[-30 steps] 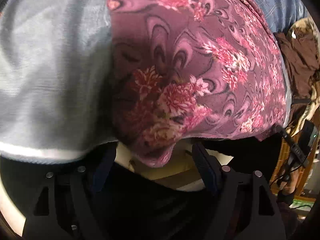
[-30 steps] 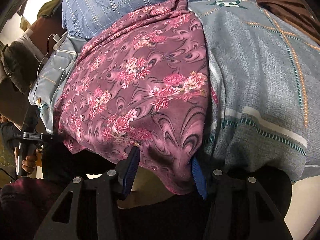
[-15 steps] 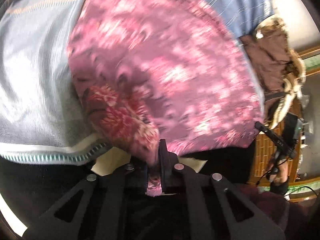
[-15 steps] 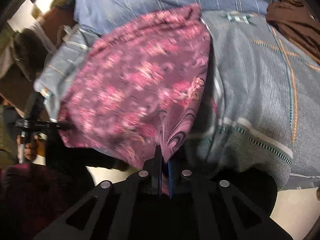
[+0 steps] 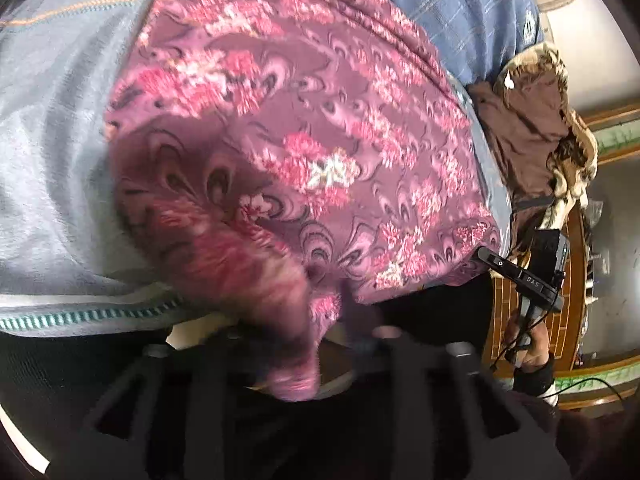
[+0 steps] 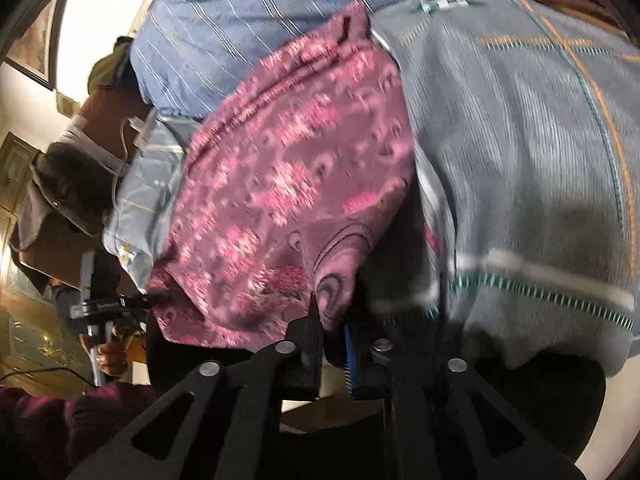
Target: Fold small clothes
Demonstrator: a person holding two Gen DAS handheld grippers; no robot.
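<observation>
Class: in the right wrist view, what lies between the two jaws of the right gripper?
The near corner of the purple floral cloth lies pinched in the right gripper, shown in the right wrist view.

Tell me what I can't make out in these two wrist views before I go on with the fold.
- Left wrist view: left gripper fingertips, blurred by motion and covered by the floral cloth.
- Right wrist view: the cloth's near corner, hidden between the right gripper fingers; its pattern is blurred.
- Both views: the garment's type and its underside.
</observation>
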